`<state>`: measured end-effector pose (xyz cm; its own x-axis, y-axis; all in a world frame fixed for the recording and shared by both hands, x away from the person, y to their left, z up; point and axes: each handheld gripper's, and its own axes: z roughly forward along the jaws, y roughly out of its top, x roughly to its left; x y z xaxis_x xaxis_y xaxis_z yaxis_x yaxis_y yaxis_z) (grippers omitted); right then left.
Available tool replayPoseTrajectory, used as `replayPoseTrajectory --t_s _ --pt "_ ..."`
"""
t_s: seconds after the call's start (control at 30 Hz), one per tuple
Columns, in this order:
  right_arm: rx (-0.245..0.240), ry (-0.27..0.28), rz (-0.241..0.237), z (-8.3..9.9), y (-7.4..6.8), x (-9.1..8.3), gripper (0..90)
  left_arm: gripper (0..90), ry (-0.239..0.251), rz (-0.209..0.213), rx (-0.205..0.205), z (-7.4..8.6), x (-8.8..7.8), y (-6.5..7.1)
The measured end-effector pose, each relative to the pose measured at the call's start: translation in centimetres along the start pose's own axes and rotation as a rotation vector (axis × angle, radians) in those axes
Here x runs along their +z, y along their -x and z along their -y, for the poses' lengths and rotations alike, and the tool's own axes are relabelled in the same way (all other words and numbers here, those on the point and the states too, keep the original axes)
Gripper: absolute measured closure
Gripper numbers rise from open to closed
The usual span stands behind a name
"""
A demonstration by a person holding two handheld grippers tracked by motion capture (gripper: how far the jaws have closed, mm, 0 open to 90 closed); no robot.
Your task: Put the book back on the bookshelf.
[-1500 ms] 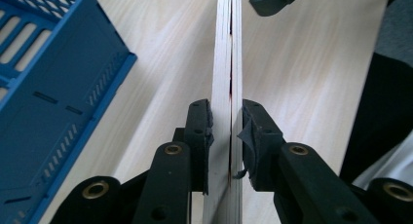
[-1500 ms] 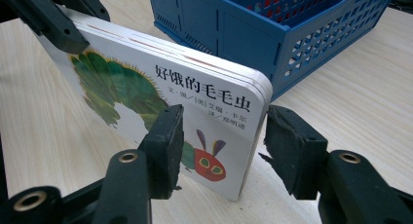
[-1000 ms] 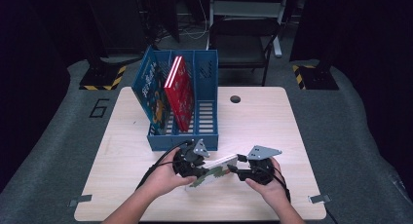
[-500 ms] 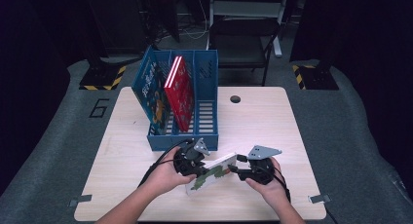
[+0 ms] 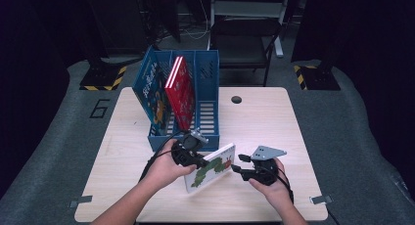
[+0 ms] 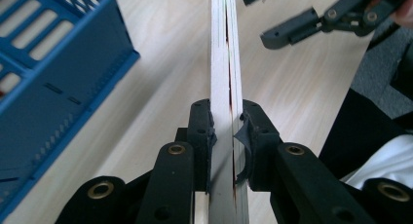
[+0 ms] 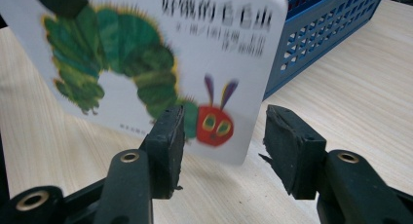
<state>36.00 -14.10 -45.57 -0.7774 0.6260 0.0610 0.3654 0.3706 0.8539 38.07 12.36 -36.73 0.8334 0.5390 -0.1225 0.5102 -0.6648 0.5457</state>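
Observation:
A white board book with a green caterpillar on its cover (image 5: pixel 213 168) is held tilted up off the table. My left gripper (image 5: pixel 195 161) is shut on its left edge. In the left gripper view the book's page edges (image 6: pixel 221 63) run straight between my two pads, and the jaws have just been closing on them. My right gripper (image 5: pixel 237 167) stands open at the book's right edge. In the right gripper view the cover (image 7: pixel 146 39) faces the camera, its lower corner just beyond the open jaws (image 7: pixel 221 121) and touching neither pad.
A blue file rack (image 5: pixel 208 137) stands just behind my left hand. It holds a red book (image 5: pixel 180 93) and a blue book (image 5: pixel 154 93), both leaning. A round cable hole (image 5: pixel 236 99) sits near the table's far edge. A chair stands beyond the table.
My left hand has risen a little and the book has tipped up from nearly flat to a steeper tilt. The right gripper has stayed in place.

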Motion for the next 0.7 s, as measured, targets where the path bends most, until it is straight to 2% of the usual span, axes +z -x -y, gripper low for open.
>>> replayPoseTrajectory --t_s 0.27,0.3,0.47,0.53,0.6,0.7 --pt "0.002 0.004 0.007 0.0 -0.1 -0.4 49.1 76.8 0.026 -0.001 -0.042 -1.1 -1.4 -0.7" --pt "-0.005 0.004 0.013 0.0 -0.3 -0.7 49.1 76.8 0.031 -0.009 -0.056 -1.7 -2.0 -0.9" --pt "-0.022 0.004 0.024 0.0 -1.1 -1.0 49.1 76.8 0.051 -0.036 -0.074 -2.9 -3.2 -1.3" --pt "-0.035 -0.003 0.026 0.0 -1.4 -1.2 49.1 76.8 0.060 -0.060 -0.080 -3.5 -3.6 -1.6" --pt "-0.034 -0.005 0.028 0.1 -1.8 -1.4 49.1 76.9 0.069 -0.059 -0.102 -3.9 -3.9 -1.9" --pt "-0.037 0.000 0.029 0.2 -1.9 -1.5 49.1 76.8 0.074 -0.073 -0.109 -4.4 -4.3 -2.2"
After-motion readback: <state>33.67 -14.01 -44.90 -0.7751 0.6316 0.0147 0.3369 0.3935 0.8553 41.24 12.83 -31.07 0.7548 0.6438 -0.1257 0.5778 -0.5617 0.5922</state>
